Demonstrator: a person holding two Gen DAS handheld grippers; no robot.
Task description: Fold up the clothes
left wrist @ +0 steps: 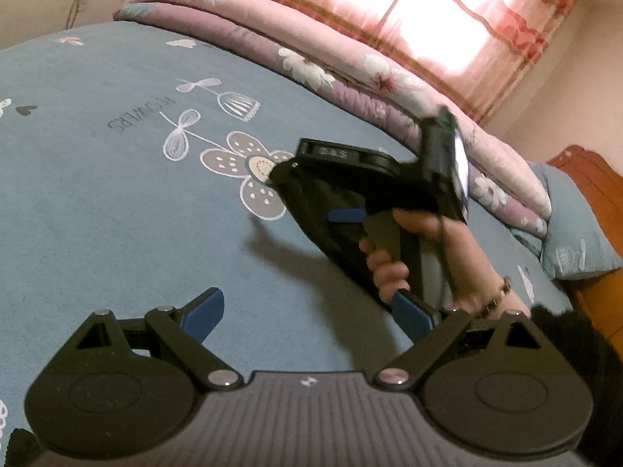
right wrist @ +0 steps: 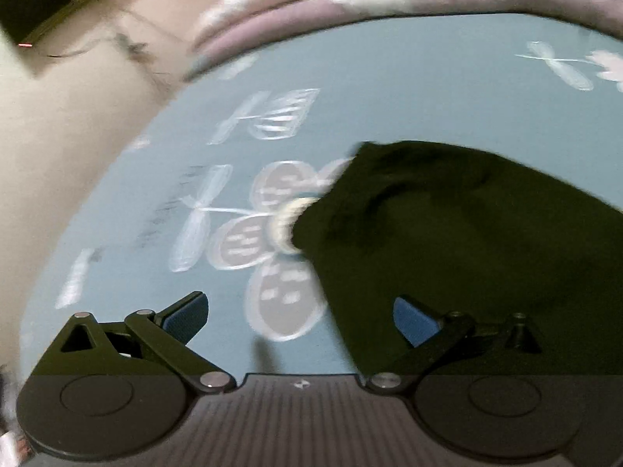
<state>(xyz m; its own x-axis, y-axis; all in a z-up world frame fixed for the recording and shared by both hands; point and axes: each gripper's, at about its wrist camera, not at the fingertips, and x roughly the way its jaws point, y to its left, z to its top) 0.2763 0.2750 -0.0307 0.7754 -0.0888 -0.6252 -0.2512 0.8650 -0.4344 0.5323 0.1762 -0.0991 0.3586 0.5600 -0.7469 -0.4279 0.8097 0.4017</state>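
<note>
A dark garment (right wrist: 467, 241) lies bunched on the blue flower-print bed sheet (right wrist: 389, 78), covering part of a printed flower; the right wrist view is motion-blurred. My right gripper (right wrist: 301, 321) is open just above the sheet. Its right finger hangs over the garment's near edge, its left finger over bare sheet, and nothing is between them. My left gripper (left wrist: 309, 315) is open and empty over the sheet (left wrist: 117, 214). In the left wrist view a hand (left wrist: 424, 257) holds the right gripper's black housing (left wrist: 350, 175) just ahead. I cannot pick out the garment there.
A folded pink and purple floral quilt (left wrist: 311, 58) runs along the far side of the bed. A blue pillow (left wrist: 576, 233) and orange wooden headboard (left wrist: 592, 179) are at the right. A curtained bright window (left wrist: 428, 19) is behind. A dark sleeve (left wrist: 576, 342) shows at the lower right.
</note>
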